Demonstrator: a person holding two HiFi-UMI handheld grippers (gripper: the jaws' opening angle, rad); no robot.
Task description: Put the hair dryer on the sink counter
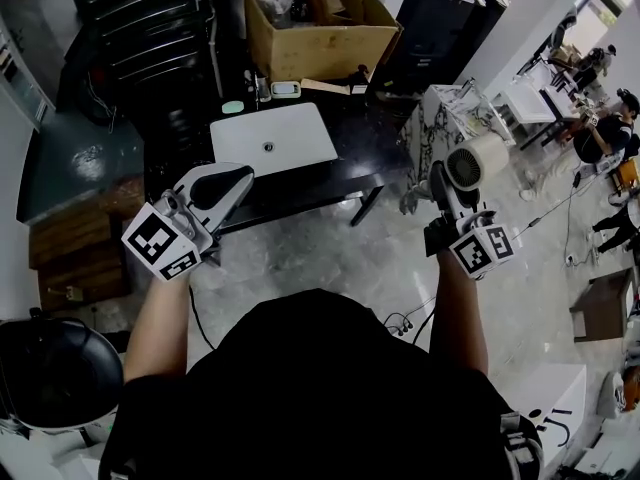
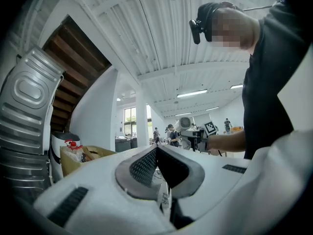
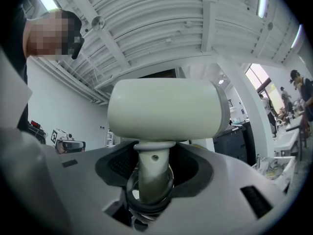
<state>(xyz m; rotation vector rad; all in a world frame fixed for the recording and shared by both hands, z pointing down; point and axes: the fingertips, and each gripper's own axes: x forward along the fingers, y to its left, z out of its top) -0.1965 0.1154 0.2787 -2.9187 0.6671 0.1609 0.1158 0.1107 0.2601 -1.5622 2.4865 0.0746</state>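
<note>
A cream hair dryer (image 1: 475,160) stands upright in my right gripper (image 1: 445,183), held in the air over the marble floor, right of the sink counter. In the right gripper view its barrel (image 3: 166,109) fills the middle and its handle runs down between the jaws; my right gripper (image 3: 152,168) is shut on that handle. The black sink counter (image 1: 350,183) with its white basin (image 1: 272,138) lies ahead and to the left. My left gripper (image 1: 238,178) hovers over the counter's front left edge; its pads (image 2: 146,165) meet with nothing between them.
An open cardboard box (image 1: 315,18) with bottles sits behind the counter. Small items, a green pad (image 1: 233,107) and a dish (image 1: 285,89), lie by the basin's back edge. A wooden cabinet (image 1: 75,233) stands at left. Cables trail on the floor; people work at tables far right.
</note>
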